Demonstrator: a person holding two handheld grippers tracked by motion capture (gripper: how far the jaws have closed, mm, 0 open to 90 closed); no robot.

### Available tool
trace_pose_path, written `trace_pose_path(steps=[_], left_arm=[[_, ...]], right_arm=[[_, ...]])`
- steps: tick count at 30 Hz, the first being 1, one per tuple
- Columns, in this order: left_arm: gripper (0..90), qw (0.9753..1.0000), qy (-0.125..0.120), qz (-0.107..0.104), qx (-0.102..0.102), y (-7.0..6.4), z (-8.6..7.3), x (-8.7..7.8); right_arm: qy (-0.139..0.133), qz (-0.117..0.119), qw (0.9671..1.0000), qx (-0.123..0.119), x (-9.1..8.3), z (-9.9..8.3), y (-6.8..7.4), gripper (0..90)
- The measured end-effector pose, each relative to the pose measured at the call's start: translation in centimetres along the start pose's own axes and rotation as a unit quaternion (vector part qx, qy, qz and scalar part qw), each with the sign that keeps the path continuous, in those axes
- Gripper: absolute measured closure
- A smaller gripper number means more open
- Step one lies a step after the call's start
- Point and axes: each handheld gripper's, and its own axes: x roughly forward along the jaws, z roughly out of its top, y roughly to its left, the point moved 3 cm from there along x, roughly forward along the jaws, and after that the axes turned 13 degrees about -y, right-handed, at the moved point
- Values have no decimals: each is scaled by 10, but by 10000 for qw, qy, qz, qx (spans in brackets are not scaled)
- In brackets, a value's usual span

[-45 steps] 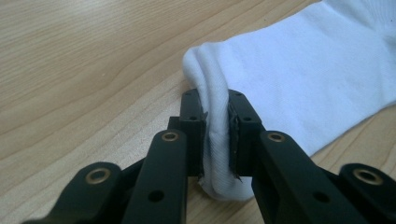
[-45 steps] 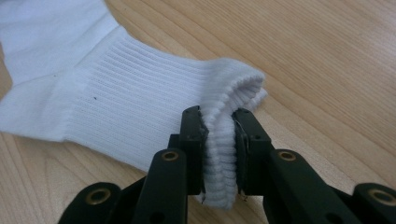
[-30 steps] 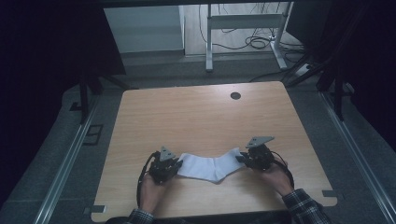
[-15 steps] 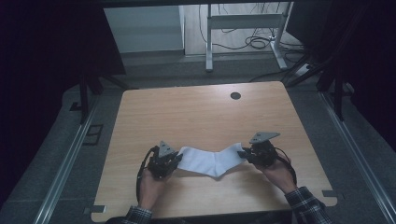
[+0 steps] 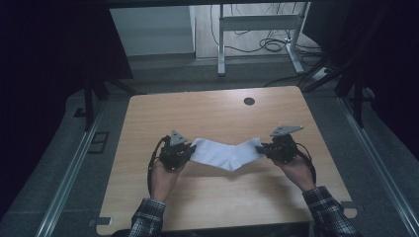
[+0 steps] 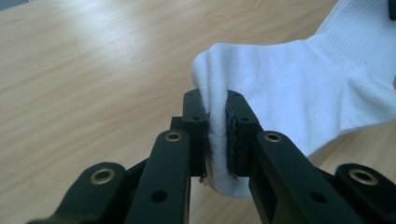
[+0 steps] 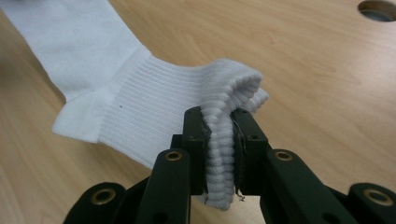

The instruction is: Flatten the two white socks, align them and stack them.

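While my left gripper point(image 6: 216, 135) and right gripper point(image 7: 219, 154) pinch the soft, light white ribbed cotton sock point(image 5: 226, 152) by toe and cuff near the desk's point(image 5: 207, 106) front edge, I judge those ends the best holds.

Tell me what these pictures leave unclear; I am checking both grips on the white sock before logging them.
- White sock, high view: too small to tell how much cloth each gripper pinches.
- Left gripper, left gripper view: its jaws cover the pinched toe-end cloth.
- Right gripper, right gripper view: the sock's far end is cut off by the top-left edge.
- Table hole: cropped at the corner.
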Motion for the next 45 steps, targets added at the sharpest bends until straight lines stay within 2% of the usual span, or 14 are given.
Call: trace_pose_path(steps=[5, 10, 15, 22, 30, 35, 36, 38, 40, 45], left_arm=[[807, 9999, 37, 130, 1, 11, 9, 15], [807, 9994, 93, 333, -61, 23, 10, 36], [806, 9985, 213, 495, -91, 32, 6, 56], [805, 9969, 460, 636, -9, 36, -4, 77], [800, 9956, 686, 640, 7, 38, -19, 89], [786, 9944, 834, 642, -83, 40, -29, 94], [781, 9944, 838, 641, -117, 40, -31, 95], [780, 9950, 726, 591, -343, 43, -33, 94], [761, 9949, 697, 582, -448, 46, -33, 94], [639, 9946, 606, 655, -522, 49, -33, 92]], right_arm=[[-74, -128, 9999, 30, 9, 13, -11, 766], [-18, -244, 9997, 29, 26, 19, -20, 765], [84, -345, 9994, 30, 45, 16, -28, 765], [170, -469, 9987, 99, 64, 9, -39, 763], [280, -550, 9978, 248, 75, -3, -48, 757], [449, -584, 9970, 238, 82, -14, -50, 735], [486, -598, 9968, 231, 83, -16, -50, 725], [436, -615, 9968, 276, 84, -18, -51, 710], [416, -622, 9967, 323, 84, -18, -52, 693], [412, -679, 9965, 258, 82, -16, -51, 624]])
